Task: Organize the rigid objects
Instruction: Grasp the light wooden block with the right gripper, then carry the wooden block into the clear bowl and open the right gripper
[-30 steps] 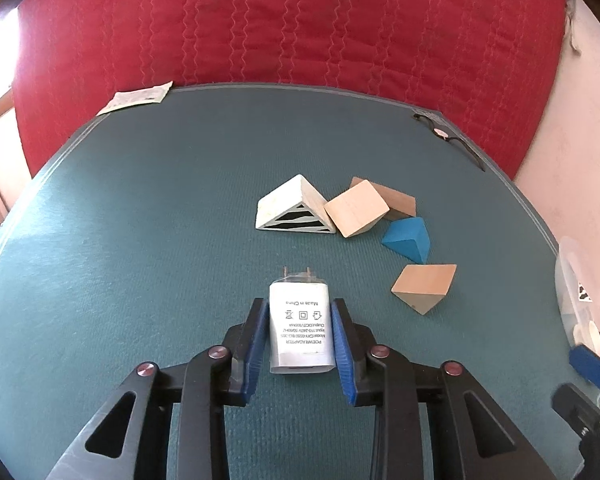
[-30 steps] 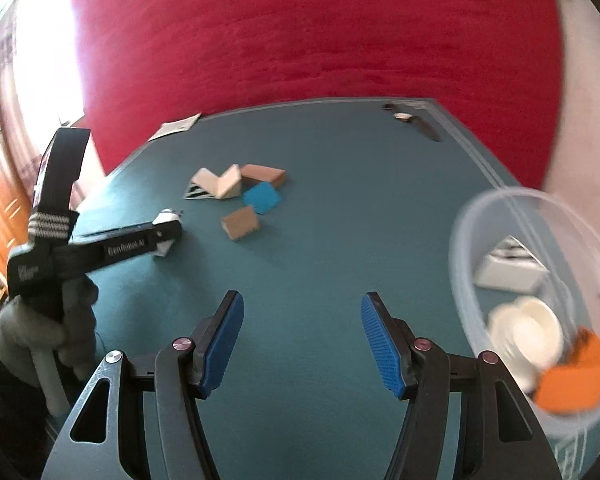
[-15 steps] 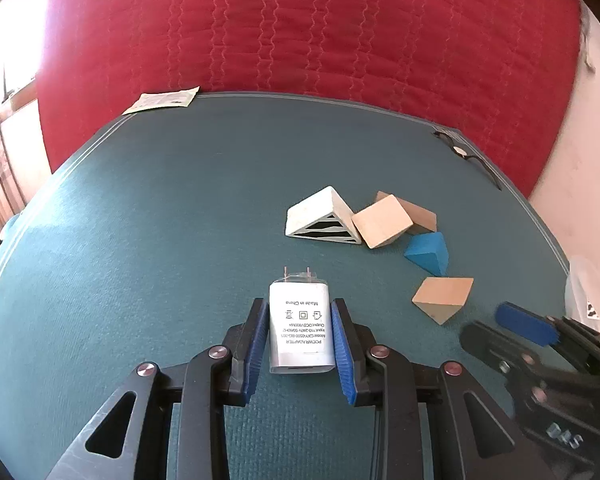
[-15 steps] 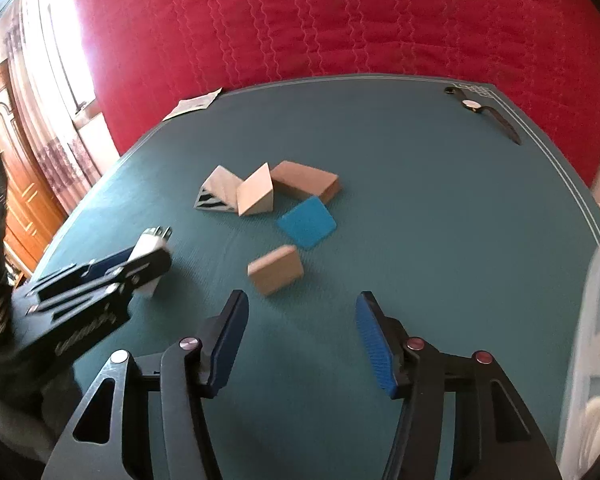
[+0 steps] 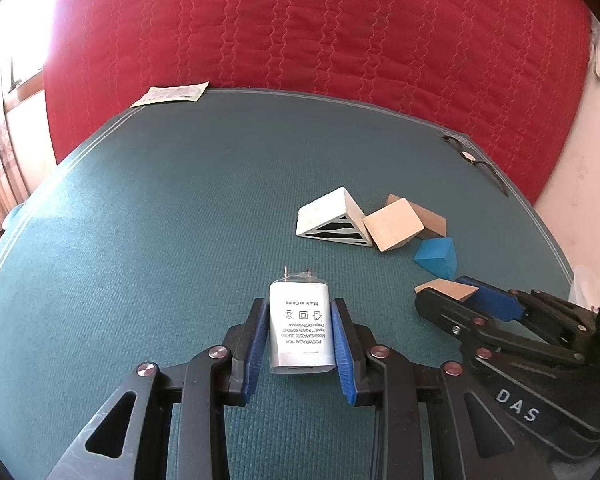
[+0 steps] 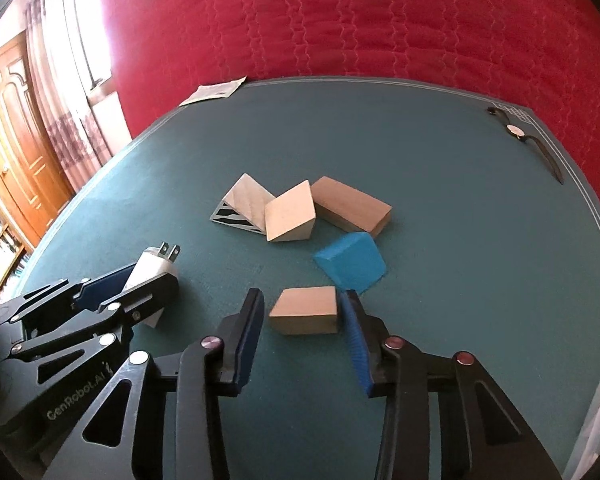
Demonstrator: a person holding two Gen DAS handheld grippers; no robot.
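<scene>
The left gripper is clamped on the white power adapter. The right gripper is closing around the tan wooden block on the counter; its right pad seems to touch, its left stands clear.

A round table topped in teal felt stands against a quilted red backdrop; left of it, a bright curtained window and panelled wooden door.

white adapter clamped, wooden blocks clustered
</scene>
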